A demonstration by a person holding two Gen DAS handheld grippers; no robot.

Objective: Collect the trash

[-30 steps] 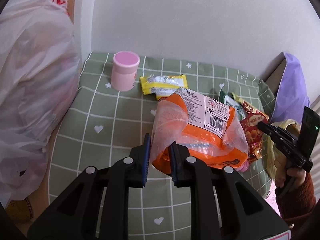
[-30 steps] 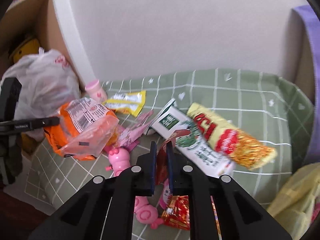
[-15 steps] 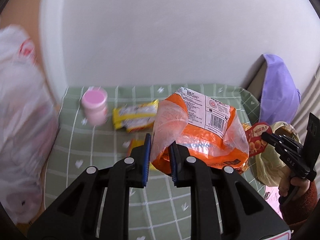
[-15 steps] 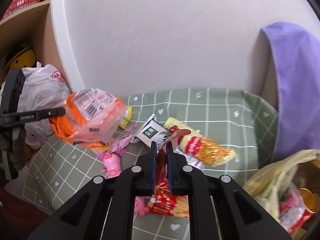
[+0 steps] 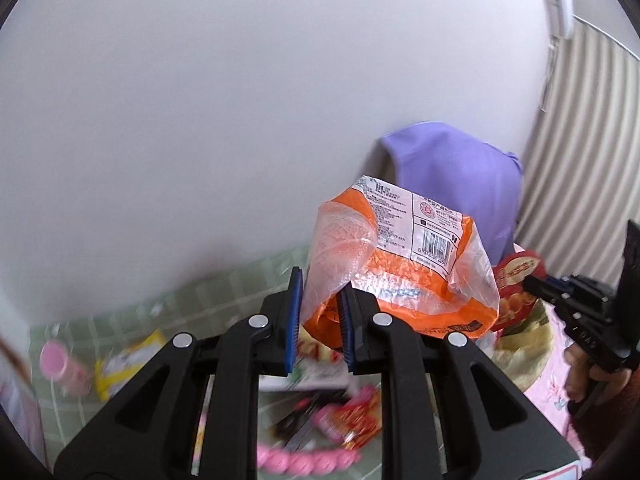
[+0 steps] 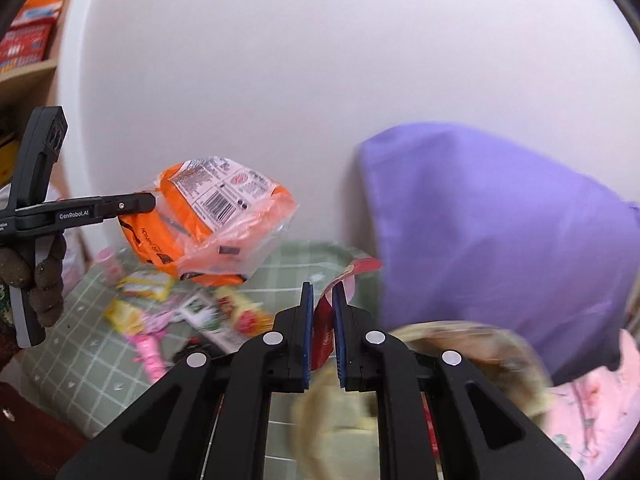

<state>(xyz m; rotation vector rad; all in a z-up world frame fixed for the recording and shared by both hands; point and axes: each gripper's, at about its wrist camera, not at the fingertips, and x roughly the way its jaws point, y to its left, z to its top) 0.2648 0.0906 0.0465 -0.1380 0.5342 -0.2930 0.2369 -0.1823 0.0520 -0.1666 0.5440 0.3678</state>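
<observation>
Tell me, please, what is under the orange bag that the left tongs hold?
The orange bag hangs in the air. Below it lie a yellow wrapper and other blurred packets on the green checked cloth. What is directly beneath its middle is covered by the bag.

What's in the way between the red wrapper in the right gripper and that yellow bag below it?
Nothing visible. The red wrapper is pinched in the right gripper, and the yellow bag lies open just beneath and beyond the fingers. The purple cloth hangs behind, off the path.
</observation>
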